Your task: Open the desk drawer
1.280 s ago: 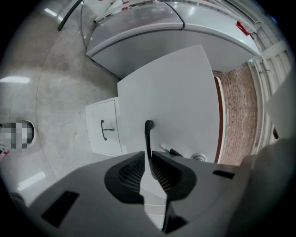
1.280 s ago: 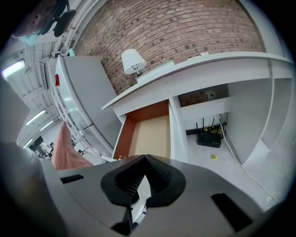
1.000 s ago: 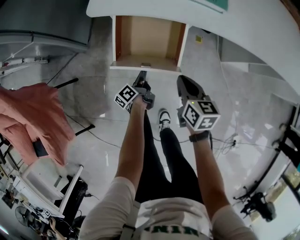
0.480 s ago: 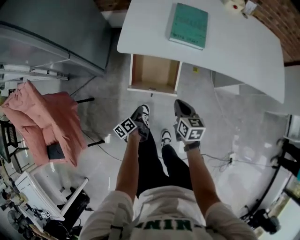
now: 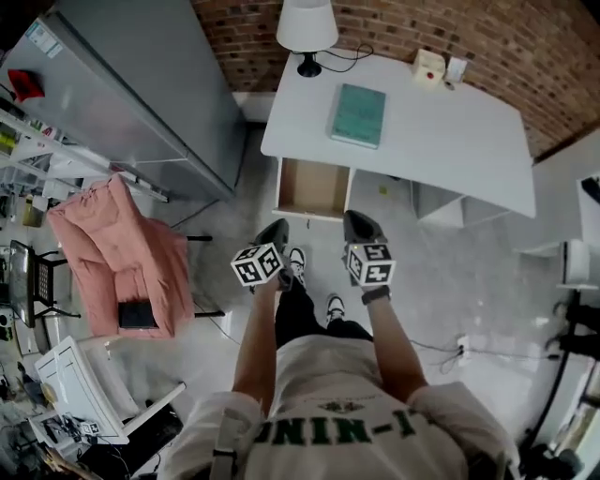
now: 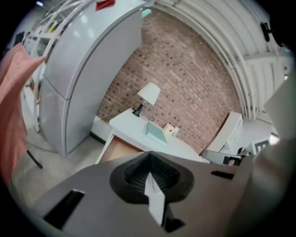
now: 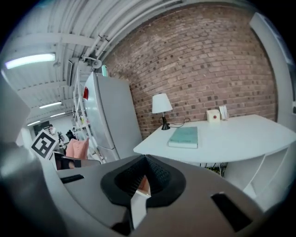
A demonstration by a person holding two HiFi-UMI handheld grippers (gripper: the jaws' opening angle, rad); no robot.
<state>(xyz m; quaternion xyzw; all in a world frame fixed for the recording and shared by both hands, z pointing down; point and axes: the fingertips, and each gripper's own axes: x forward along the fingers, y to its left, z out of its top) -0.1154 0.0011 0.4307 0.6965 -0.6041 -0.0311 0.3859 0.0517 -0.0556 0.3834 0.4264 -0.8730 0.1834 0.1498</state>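
The desk drawer (image 5: 314,187) stands pulled out from under the white desk (image 5: 441,141), its wooden inside bare. Both grippers hang side by side in front of it, apart from it and over the floor. My left gripper (image 5: 274,230) is shut with nothing between its jaws. My right gripper (image 5: 357,223) is also shut and empty. In the left gripper view the shut left gripper (image 6: 152,183) points at the desk (image 6: 138,129), and the drawer (image 6: 115,150) shows just above the jaws. The right gripper view has the shut right gripper (image 7: 138,192) below the desk top (image 7: 231,139).
A teal book (image 5: 358,115), a white lamp (image 5: 307,28) and a small white box (image 5: 429,66) stand on the desk. A tall grey cabinet (image 5: 141,103) is left of the desk. A chair with pink cloth (image 5: 108,248) stands further left. Brick wall behind.
Both grippers have risen and drawn back from the open drawer. The view has pulled up, so the whole desk top and the lamp now show. The left gripper has rolled.
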